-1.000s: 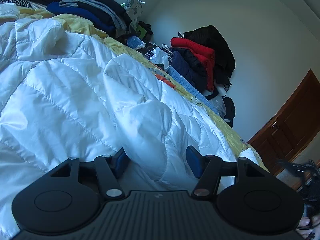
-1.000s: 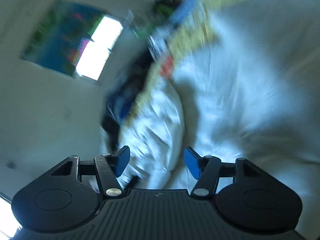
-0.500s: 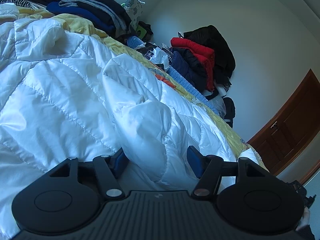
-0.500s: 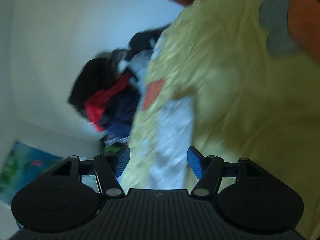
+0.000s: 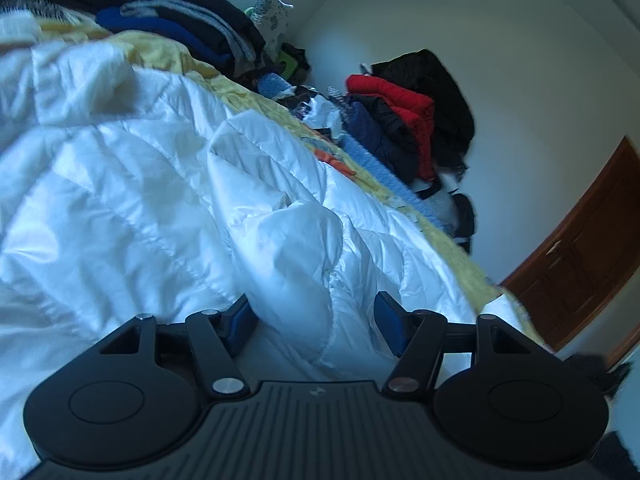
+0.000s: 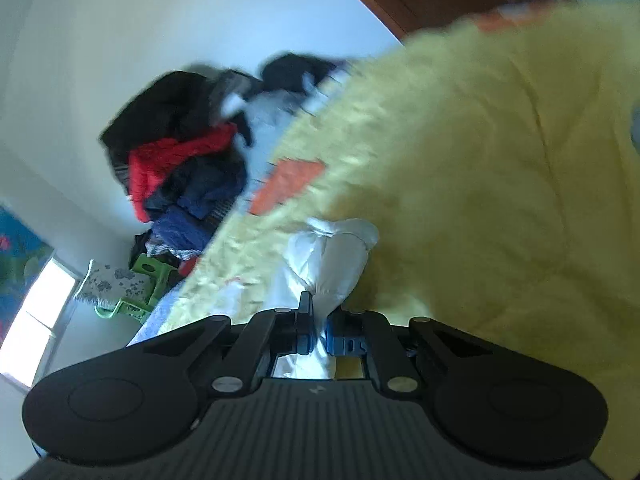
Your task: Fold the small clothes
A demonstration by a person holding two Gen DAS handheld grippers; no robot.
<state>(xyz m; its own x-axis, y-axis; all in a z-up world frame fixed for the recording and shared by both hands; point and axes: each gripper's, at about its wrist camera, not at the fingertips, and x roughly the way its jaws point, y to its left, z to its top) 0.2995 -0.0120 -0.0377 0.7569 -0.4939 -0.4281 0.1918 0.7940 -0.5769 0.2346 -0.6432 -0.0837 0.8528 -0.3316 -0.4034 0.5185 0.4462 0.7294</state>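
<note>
A white quilted puffer jacket (image 5: 132, 200) lies spread over the yellow bedspread (image 5: 464, 256) and fills the left wrist view. My left gripper (image 5: 314, 322) is open, its blue pads on either side of a puffy fold of the jacket (image 5: 296, 256). In the right wrist view my right gripper (image 6: 318, 330) is shut on a white edge of the jacket (image 6: 330, 264), which lies on the yellow bedspread (image 6: 480, 180).
Piles of dark, blue and red clothes (image 5: 400, 120) sit along the far side of the bed by the white wall. A wooden door (image 5: 580, 264) is at the right. A green stool (image 6: 140, 288) and a window (image 6: 36, 320) show in the right wrist view.
My right gripper swung across the bed to the jacket's edge and shut on it. My left gripper stayed open and almost still over the fold.
</note>
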